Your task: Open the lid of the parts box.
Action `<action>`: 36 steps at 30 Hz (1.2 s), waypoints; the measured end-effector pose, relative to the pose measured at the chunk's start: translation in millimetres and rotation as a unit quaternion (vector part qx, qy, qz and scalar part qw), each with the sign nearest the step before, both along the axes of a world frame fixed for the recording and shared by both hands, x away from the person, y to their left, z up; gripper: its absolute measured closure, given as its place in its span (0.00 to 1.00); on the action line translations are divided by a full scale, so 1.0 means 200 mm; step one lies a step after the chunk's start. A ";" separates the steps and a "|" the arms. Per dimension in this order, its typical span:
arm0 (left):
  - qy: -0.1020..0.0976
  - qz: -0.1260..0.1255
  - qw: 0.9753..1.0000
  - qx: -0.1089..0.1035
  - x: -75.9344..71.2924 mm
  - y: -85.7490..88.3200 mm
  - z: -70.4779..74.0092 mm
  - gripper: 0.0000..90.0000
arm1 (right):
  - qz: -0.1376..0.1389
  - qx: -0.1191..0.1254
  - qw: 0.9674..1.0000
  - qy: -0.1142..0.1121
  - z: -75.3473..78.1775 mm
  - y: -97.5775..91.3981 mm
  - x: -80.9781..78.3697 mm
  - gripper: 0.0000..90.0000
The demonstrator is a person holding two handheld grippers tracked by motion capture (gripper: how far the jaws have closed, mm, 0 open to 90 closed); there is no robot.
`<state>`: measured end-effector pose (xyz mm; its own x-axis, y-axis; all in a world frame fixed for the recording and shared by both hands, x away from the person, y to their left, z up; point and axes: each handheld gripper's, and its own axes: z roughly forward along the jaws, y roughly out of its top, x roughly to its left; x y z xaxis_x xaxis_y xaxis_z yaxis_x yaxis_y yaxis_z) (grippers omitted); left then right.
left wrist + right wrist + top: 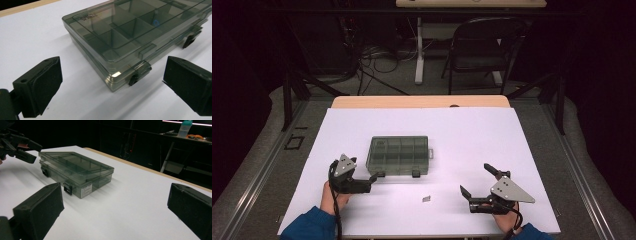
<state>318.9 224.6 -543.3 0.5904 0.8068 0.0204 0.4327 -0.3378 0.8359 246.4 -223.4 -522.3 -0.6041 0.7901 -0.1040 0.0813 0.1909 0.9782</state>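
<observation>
At the lower edge of the high view, both forearms wear blue sleeves [309,222] — each hand grips a black two-jaw gripper, left gripper [373,178] and right gripper [476,180], topped by a grey three-cornered plate — with black cables trailing back.

Smoky translucent compartment box [398,155], lid closed, both latches fastened, flat on white table, centre-left.

On the white tabletop [492,135] a smoky compartment box [398,155] lies closed, left tongs [376,176] at its corner, right tongs [476,179] apart.
</observation>
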 end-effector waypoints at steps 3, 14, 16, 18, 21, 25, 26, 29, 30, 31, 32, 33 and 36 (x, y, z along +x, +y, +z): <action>0.008 0.005 1.000 0.008 0.01 0.00 0.00 0.04 | -0.001 -0.002 1.000 -0.002 0.00 0.00 0.00 0.00; 0.031 0.011 0.999 0.022 0.03 0.00 -0.02 0.18 | -0.001 -0.003 1.000 0.001 0.00 0.00 0.00 0.00; 0.029 0.012 0.999 0.020 0.03 0.00 -0.02 0.22 | -0.001 -0.002 1.000 -0.004 0.00 0.00 0.00 0.00; 0.025 0.010 0.999 0.021 0.03 0.01 -0.01 0.25 | -0.002 -0.002 1.000 -0.004 0.00 0.01 0.00 0.00; 0.023 0.005 0.999 0.022 0.03 0.00 -0.01 0.30 | -0.011 -0.015 1.000 0.005 0.00 0.01 0.01 0.00; 0.014 0.004 1.000 0.016 0.03 0.00 -0.01 0.35 | -0.013 -0.014 1.000 0.013 0.00 0.02 0.04 0.00; 0.011 0.004 1.000 0.013 0.03 0.00 -0.01 0.35 | -0.017 -0.017 1.000 0.016 0.00 0.02 0.04 0.00; 0.005 -0.001 1.000 0.012 0.03 0.00 0.00 0.36 | -0.024 -0.018 1.000 0.009 0.00 0.05 0.07 0.00; 0.002 -0.002 1.000 0.011 0.03 0.00 0.00 0.37 | -0.023 -0.030 0.999 0.018 0.00 0.05 0.07 0.00; 0.000 -0.006 1.000 0.011 0.03 0.00 0.00 0.38 | -0.020 -0.032 0.999 0.022 0.00 0.06 0.08 0.00; -0.004 -0.006 1.000 0.011 0.03 0.00 0.00 0.38 | -0.022 -0.033 0.999 0.026 0.01 0.07 0.09 0.00; -0.005 -0.006 1.000 0.007 0.03 0.00 0.00 0.39 | -0.020 -0.033 0.999 0.030 0.01 0.08 0.10 0.00; -0.012 -0.010 1.000 0.005 0.04 0.00 0.01 0.41 | -0.013 -0.029 0.999 0.028 0.01 0.12 0.14 0.00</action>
